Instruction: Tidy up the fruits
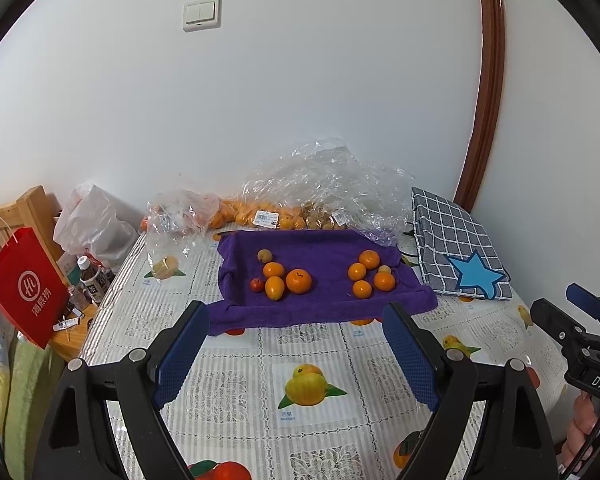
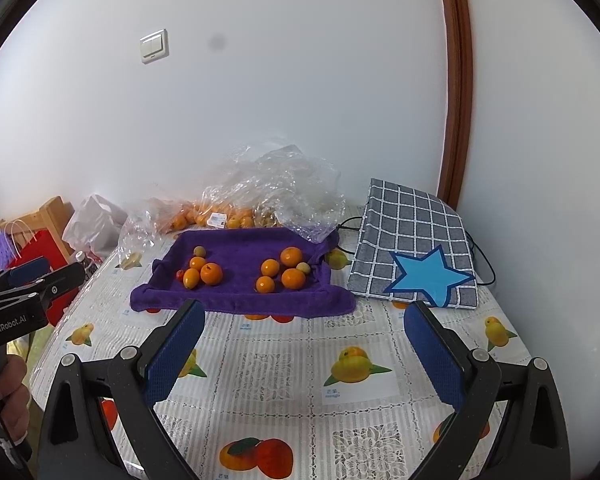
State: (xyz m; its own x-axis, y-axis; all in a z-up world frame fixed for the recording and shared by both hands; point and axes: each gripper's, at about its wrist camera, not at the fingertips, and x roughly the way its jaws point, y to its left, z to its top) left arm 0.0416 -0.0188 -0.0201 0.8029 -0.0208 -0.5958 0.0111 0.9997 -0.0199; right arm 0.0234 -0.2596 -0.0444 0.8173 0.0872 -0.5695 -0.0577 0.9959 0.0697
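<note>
While both tools hang above the near edge of the table, neither grasps anything: the left gripper [image 1: 295, 356] has its blue pads spread wide with only printed tablecloth [image 1: 340, 364] between them, and the right gripper [image 2: 304, 354] stands released in the same way, well short of the fruit. Beyond the fingertips, toward the far edge, lies a purple towel [image 1: 324, 304] with its borders rolled up like a shallow tray. On it sit two loose clusters. Toward its left side are a large orange [image 1: 298, 281], a smaller one, an oval kumquat [image 1: 275, 288], a small red fruit [image 1: 256, 284] and a dull brownish one [image 1: 264, 255]; toward its right side are four small oranges [image 1: 369, 259] around a pale round fruit [image 1: 384, 269]. Behind the towel, against the wall, crumpled clear plastic bags [image 1: 324, 184] hold more oranges, and a checked cloth with a blue star [image 1: 460, 248] lies at the far right corner. These fruits look light, round and firm-skinned but bruisable, and likely to roll on the soft towel, so each is probably best taken across its widest part, from above, with gentle pressure; the tiny red one seems to need the most care, since it touches the kumquat.
</note>
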